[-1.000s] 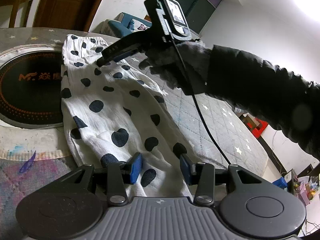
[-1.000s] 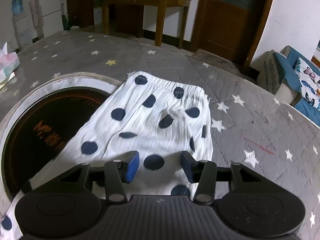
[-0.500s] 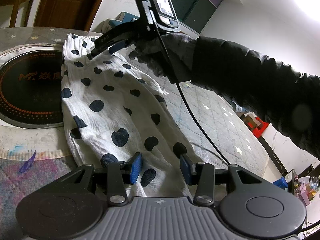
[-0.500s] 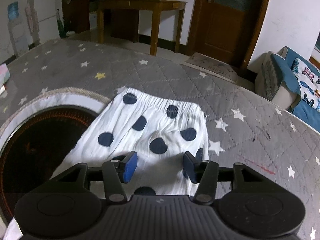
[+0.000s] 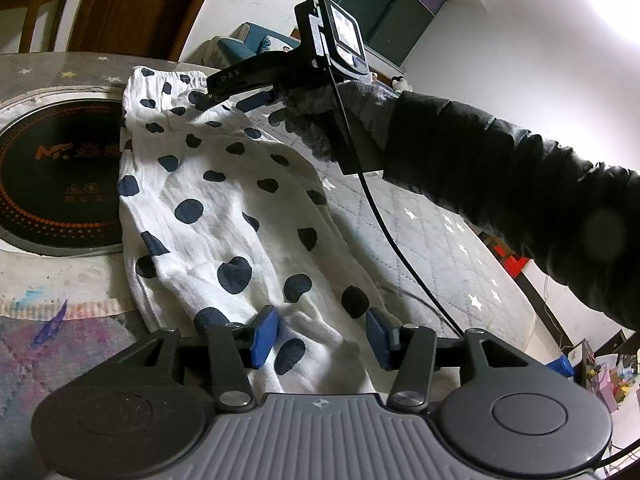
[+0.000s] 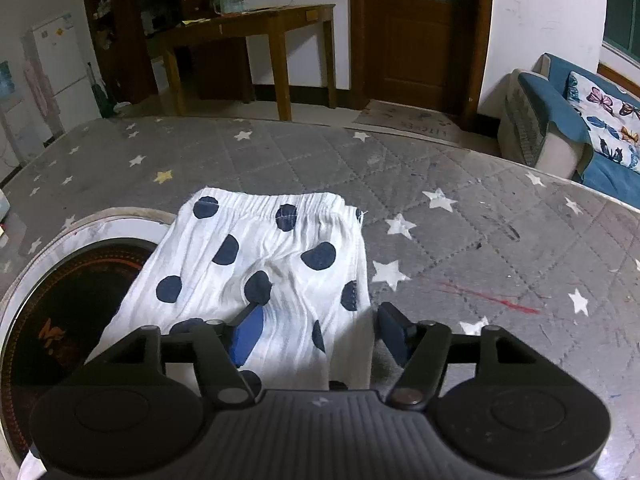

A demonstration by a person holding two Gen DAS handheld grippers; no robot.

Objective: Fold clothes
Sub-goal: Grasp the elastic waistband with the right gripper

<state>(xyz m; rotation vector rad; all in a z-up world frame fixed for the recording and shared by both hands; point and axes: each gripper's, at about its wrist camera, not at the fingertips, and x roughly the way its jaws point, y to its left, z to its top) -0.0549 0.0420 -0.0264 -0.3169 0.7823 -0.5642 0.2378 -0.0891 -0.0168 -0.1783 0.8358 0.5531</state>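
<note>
On the star-quilted bench [image 6: 460, 216], both grippers' jaws are opening, letting go of the polka-dot trousers [image 5: 224, 208], now laid long; folding can begin.

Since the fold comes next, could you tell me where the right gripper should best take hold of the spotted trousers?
Probably the waistband corner on the bare-quilt side. The trousers lie flat, and that gathered edge is thick and free of the round hob. The right gripper is opening, with cloth between its jaws.
</note>
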